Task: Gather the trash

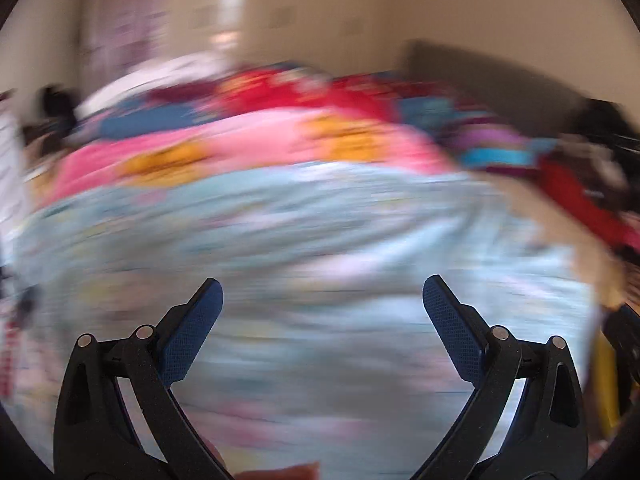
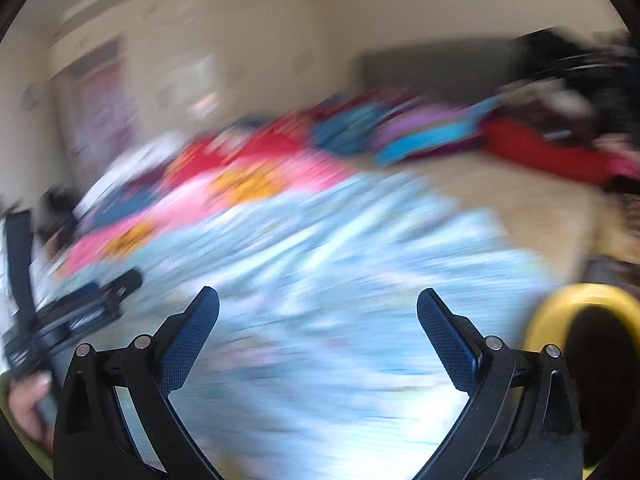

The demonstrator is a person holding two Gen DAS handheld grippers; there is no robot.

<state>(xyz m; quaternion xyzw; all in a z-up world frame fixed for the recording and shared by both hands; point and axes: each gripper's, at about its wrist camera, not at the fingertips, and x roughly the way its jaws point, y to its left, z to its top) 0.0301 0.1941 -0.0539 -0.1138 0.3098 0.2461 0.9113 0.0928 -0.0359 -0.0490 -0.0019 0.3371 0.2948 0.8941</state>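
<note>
Both views are smeared by motion blur, and no piece of trash can be made out. My left gripper [image 1: 322,292] is open over a pale blue patterned blanket [image 1: 304,240], with nothing between its blue pads. My right gripper [image 2: 318,304] is also open and empty above the same blanket [image 2: 320,264]. A yellow bin with a dark inside [image 2: 588,320] shows at the lower right of the right wrist view. The left gripper's body [image 2: 76,316] and the hand holding it [image 2: 28,400] appear at the left edge of that view.
A bed fills both views, piled with a pink and orange blanket [image 1: 256,140], red cloth [image 1: 312,92] and blue and purple items [image 2: 420,132]. A dark headboard [image 1: 480,76] stands against a beige wall. A tan sheet [image 2: 500,200] shows at the right.
</note>
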